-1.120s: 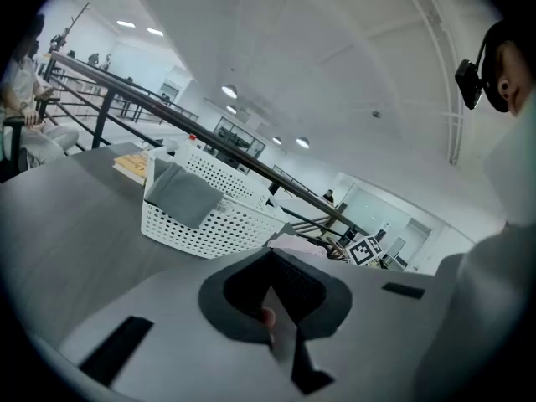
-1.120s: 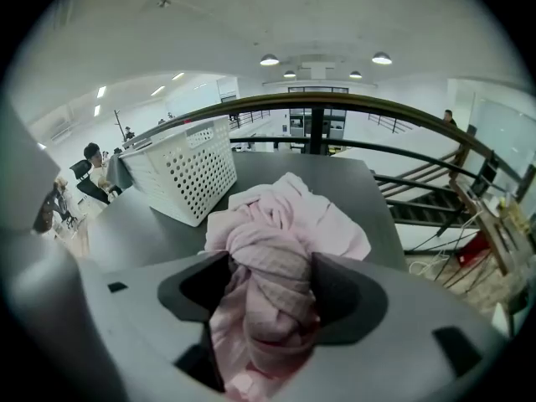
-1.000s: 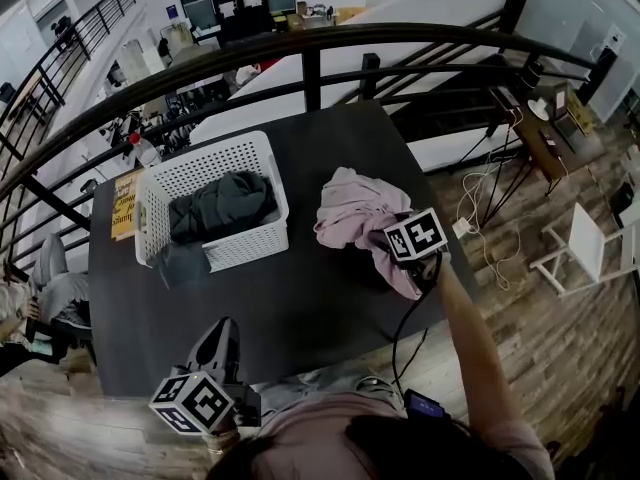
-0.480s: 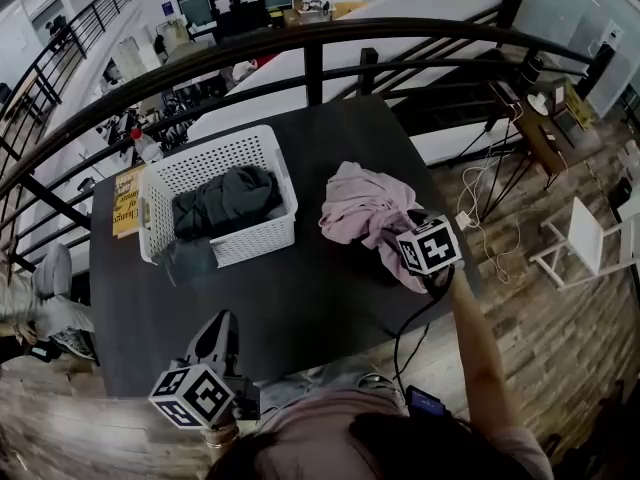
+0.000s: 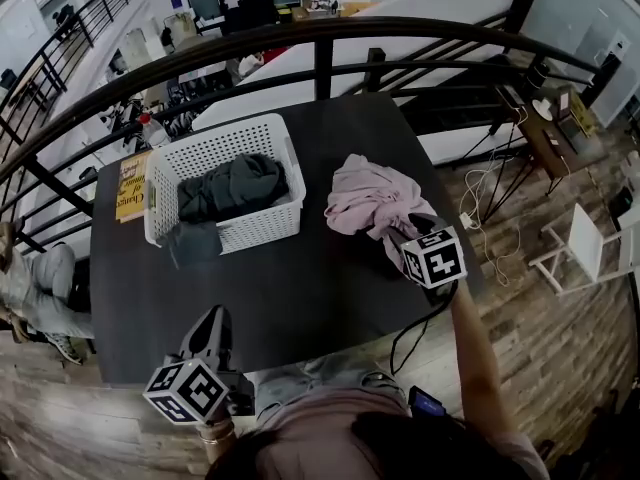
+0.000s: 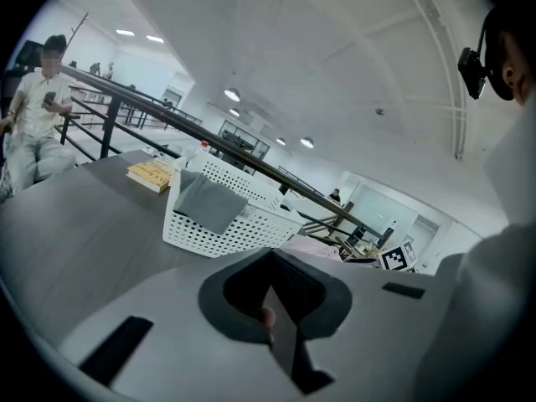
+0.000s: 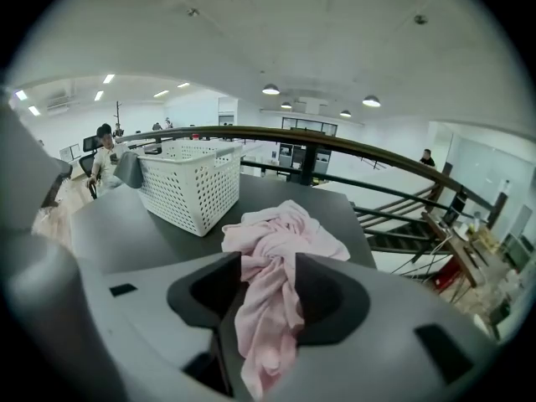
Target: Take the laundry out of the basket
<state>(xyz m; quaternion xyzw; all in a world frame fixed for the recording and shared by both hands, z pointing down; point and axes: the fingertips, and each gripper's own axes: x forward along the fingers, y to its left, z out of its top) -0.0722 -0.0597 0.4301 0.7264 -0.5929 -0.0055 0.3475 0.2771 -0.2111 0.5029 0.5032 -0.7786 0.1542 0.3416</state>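
The laundry left in the basket [image 5: 262, 230] lay ahead of the left claw [image 5: 213, 318] and a little to its left, across a bare strip of the table [image 5: 300, 293]. From the right claw [image 7: 270, 268], it lay well off to the left. A dark garment [image 5: 232, 186] was heaped inside the basket. A smaller grey cloth [image 5: 195, 243] hung over the near rim, down the outside of the wall facing the person. The basket's long side ran left to right across the table, so that wall faced the left claw almost squarely.

The left claw looked the better placed of the two. It pointed forward and slightly down toward the basket, low at the near table edge, with its jaws together and nothing between them.

The right claw was not free. Its jaws had just been closing, and a twisted tail of the pink garment [image 5: 368, 198] filled the gap between them, pinched on both sides. The rest of that garment lay bunched on the table just beyond the claw, to the right of the basket and apart from it. The right claw was angled steeply down over the table's right side.
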